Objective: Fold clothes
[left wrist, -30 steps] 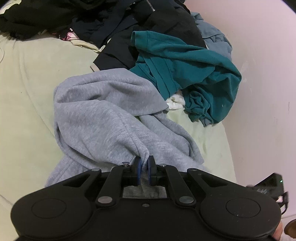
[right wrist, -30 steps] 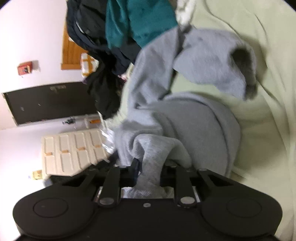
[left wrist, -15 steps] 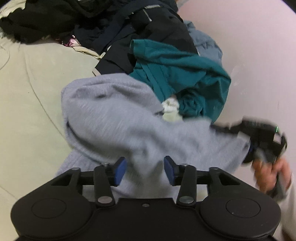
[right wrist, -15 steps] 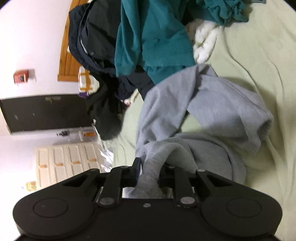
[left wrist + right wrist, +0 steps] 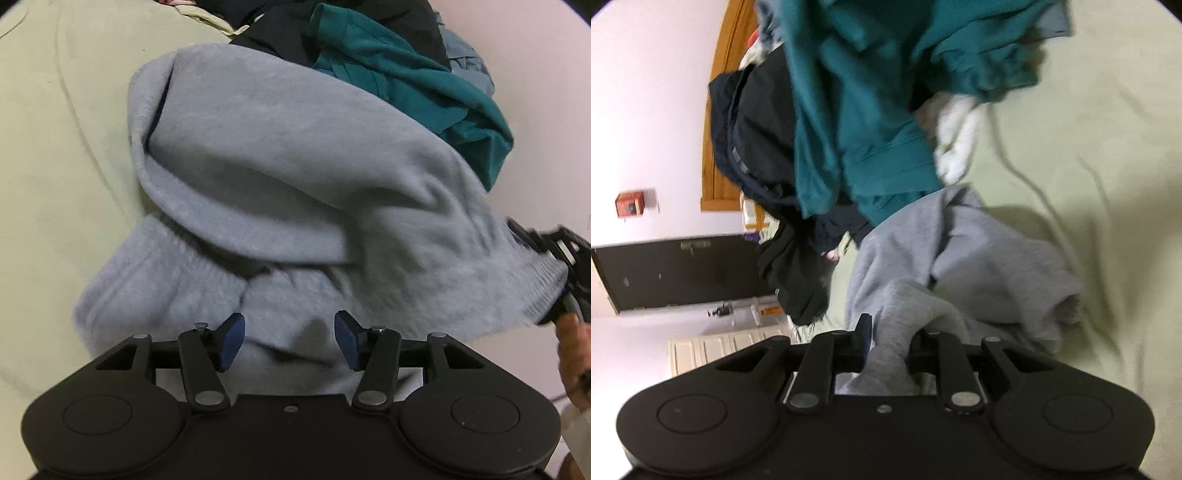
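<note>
Fingers (image 5: 231, 341) of the left gripper (image 5: 289, 341) are spread & still opening, blue pads clear of cloth on both sides; the grey sweatshirt (image 5: 295, 166) lies under and betw. them but isn't pinched. Fingers (image 5: 865, 332) of the right gripper (image 5: 886, 345) are pressed nearly together, pinching a bunched fold of that same grey sweatshirt (image 5: 979, 266).

Left wrist view: sweatshirt fills the centre, heaped in thick folds on the pale green bed sheet (image 5: 55, 147), which shows from 8 to 11 o'clock. At 1 o'clock a teal garment (image 5: 424, 85) touches the sweatshirt's far edge, w/ dark clothes (image 5: 280, 37) at 12 o'clock and a blue-grey piece (image 5: 469, 55) behind. At 3 o'clock the right gripper (image 5: 554, 258) grips the sweatshirt's ribbed edge; a person's hand (image 5: 572, 354) shows at 4 o'clock, blurred.

Right wrist view: sweatshirt sits centre to 4 o'clock on the sheet (image 5: 1108, 147). Teal garment (image 5: 857, 110) at 12 o'clock, overlapping the sweatshirt's upper edge. White fluffy item (image 5: 956, 147) at 1 o'clock, beside the teal. Dark clothes (image 5: 757, 147) at 10 o'clock. Dark door (image 5: 676, 273) at 9 o'clock, white panelled cabinet (image 5: 720, 347) at 8 o'clock, small red wall box (image 5: 629, 203) at 9–10 o'clock.
</note>
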Available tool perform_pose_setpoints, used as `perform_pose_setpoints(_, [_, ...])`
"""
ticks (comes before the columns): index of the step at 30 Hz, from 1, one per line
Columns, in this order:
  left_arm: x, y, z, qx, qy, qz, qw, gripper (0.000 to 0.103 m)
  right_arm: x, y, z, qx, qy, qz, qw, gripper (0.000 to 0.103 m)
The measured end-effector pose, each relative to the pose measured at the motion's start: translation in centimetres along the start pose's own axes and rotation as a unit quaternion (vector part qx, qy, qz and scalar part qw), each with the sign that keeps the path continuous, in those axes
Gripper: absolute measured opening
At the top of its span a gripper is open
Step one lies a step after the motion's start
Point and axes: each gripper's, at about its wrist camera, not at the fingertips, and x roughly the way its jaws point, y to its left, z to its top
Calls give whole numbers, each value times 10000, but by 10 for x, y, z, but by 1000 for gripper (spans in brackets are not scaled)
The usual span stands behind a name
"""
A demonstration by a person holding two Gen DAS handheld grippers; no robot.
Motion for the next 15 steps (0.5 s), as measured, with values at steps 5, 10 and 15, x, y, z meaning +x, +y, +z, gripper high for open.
perform_pose_setpoints(5, [39,21,7,-131,388,-260,9988,70,-18,-38,5,244,-167,-86,9995,16])
perform_pose_setpoints(10, [65,26,12,-661,730,-1005,9901,68,-27,-64,4,248,-161,-171,9994,16])
perform_pose_setpoints(15, [73,25,11,-792,997,-1049,9863,49,-33,-79,5,332,-79,-150,9993,16])
